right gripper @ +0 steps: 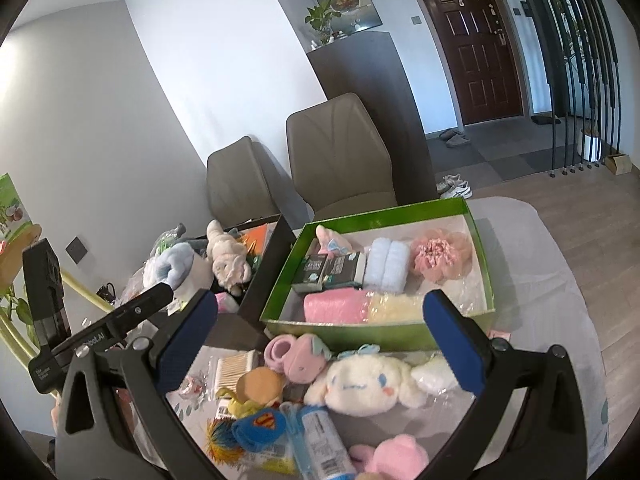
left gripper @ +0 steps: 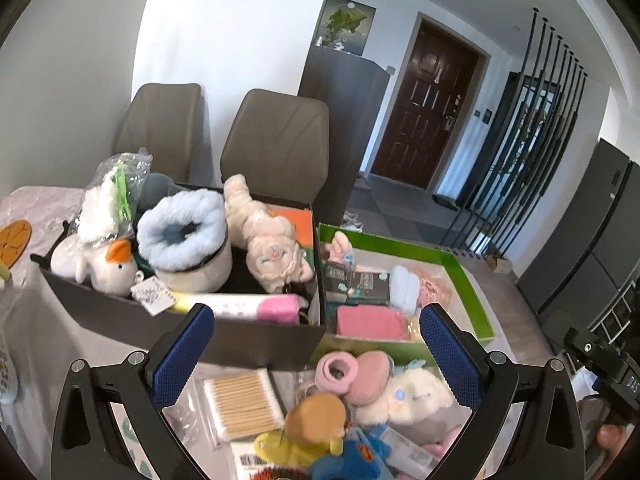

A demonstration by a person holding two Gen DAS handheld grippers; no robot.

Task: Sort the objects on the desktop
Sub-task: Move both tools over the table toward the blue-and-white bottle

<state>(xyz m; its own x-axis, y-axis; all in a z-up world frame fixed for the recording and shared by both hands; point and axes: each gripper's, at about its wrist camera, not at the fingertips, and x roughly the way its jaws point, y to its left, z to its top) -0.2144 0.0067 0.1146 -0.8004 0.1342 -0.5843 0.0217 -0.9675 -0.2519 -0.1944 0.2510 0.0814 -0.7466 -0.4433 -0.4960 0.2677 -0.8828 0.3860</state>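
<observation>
A heap of small toys lies on the table near me: a white long-eared plush (left gripper: 416, 398) (right gripper: 360, 384), a pink strawberry plush (right gripper: 302, 360), a burger toy (left gripper: 318, 414) (right gripper: 258, 386), a pack of cotton swabs (left gripper: 240, 404) (right gripper: 234, 366). A dark box (left gripper: 208, 328) (right gripper: 260, 292) holds plush toys, among them a white duck (left gripper: 108, 268). A green box (left gripper: 464, 280) (right gripper: 352, 334) holds towels and small packs. My left gripper (left gripper: 316, 356) is open and empty above the heap. My right gripper (right gripper: 320, 344) is open and empty above it too.
Two brown chairs (left gripper: 276, 140) (right gripper: 336, 156) stand behind the table. A dark cabinet (right gripper: 372, 92) with a plant is behind them. The left gripper's body (right gripper: 96, 328) shows at the left of the right wrist view. The table's pale cloth (right gripper: 540, 280) extends right of the green box.
</observation>
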